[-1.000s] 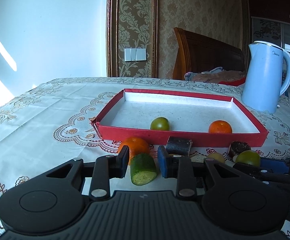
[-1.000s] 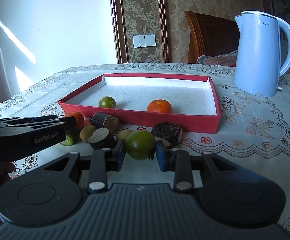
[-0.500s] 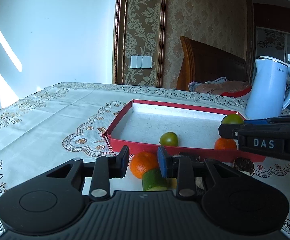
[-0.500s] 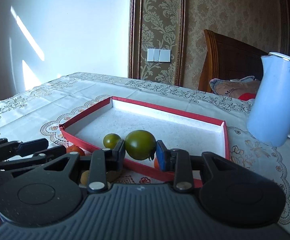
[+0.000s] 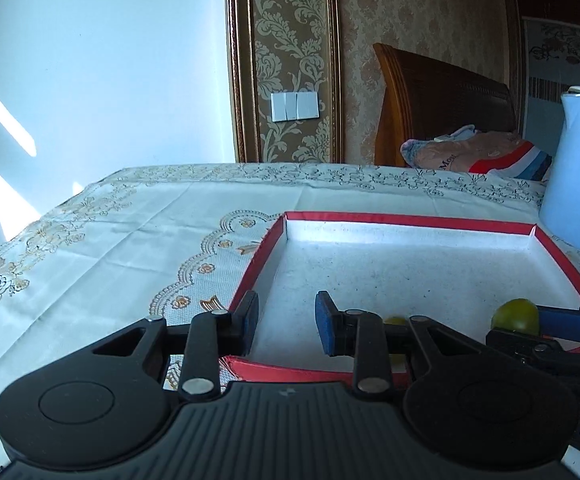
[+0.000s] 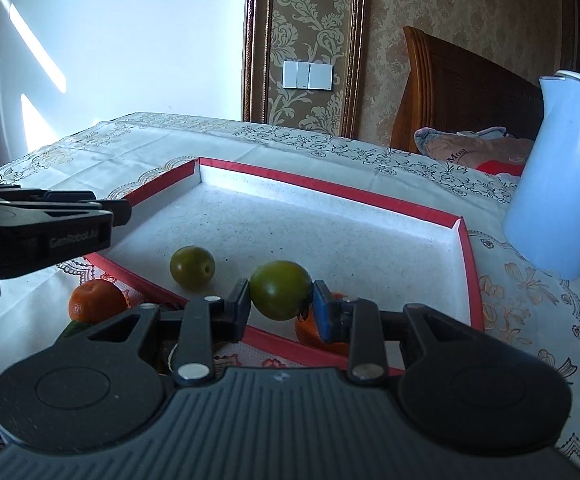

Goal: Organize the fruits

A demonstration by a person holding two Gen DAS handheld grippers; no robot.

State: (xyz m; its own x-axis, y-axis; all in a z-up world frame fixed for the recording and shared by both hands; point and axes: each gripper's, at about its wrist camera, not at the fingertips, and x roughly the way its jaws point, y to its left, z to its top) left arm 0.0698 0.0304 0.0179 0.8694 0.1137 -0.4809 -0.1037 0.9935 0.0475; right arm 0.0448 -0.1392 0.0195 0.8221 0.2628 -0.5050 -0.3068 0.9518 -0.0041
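Note:
My right gripper (image 6: 281,298) is shut on a green fruit (image 6: 280,295) and holds it above the near edge of the red-rimmed tray (image 6: 329,191). The same held fruit shows in the left wrist view (image 5: 516,315). A second green fruit (image 6: 192,267) lies in the tray, with an orange (image 6: 309,334) partly hidden behind my right fingers. My left gripper (image 5: 286,322) is open and empty above the tray's near left corner (image 5: 258,256); it also shows at the left of the right wrist view (image 6: 122,212). An orange (image 6: 97,300) and a cucumber piece (image 6: 72,328) lie on the cloth outside the tray.
A light blue kettle (image 6: 557,204) stands right of the tray, also seen in the left wrist view (image 5: 577,176). A patterned tablecloth (image 5: 110,232) covers the table. A wooden headboard (image 5: 441,108) and pillow lie beyond the far edge.
Both grippers rose and moved forward over the tray. The right one carried the green fruit from the cloth to above the tray's near edge. The left one left the cucumber and orange behind.

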